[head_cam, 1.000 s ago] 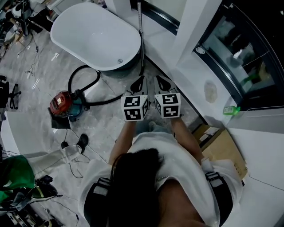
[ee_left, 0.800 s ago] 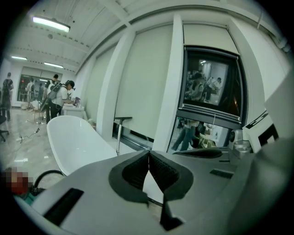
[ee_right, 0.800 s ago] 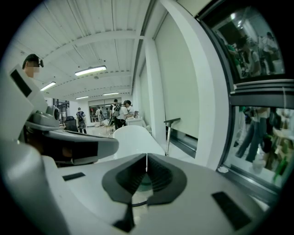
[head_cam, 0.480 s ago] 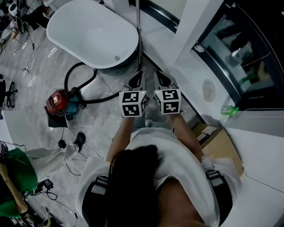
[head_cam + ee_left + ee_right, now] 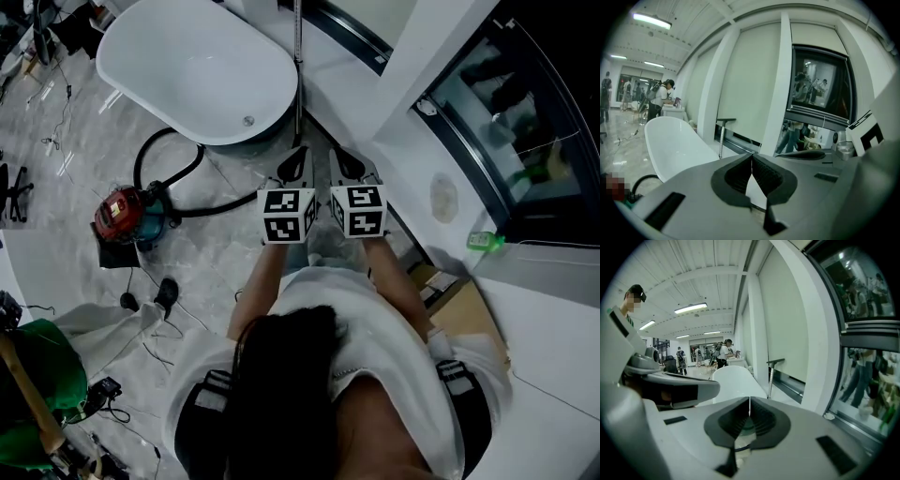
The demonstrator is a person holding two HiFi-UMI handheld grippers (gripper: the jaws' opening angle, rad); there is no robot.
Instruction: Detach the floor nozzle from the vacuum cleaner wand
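A white oval bathtub (image 5: 197, 75) stands on the grey marbled floor (image 5: 84, 216), its drain (image 5: 248, 120) set near the end closest to me. Loose cables (image 5: 58, 131) trail over the floor to its left. A black shoe (image 5: 167, 296) lies just beside a white cloth (image 5: 103, 323), with something bright green (image 5: 37, 366) further left. On the right a white pillar (image 5: 427, 66) meets a dark glass front (image 5: 525, 112). A small green bottle (image 5: 481, 240) sits below the glass, near a cardboard box (image 5: 469, 319). Far back, a person with a backpack (image 5: 661, 96) stands at a table.
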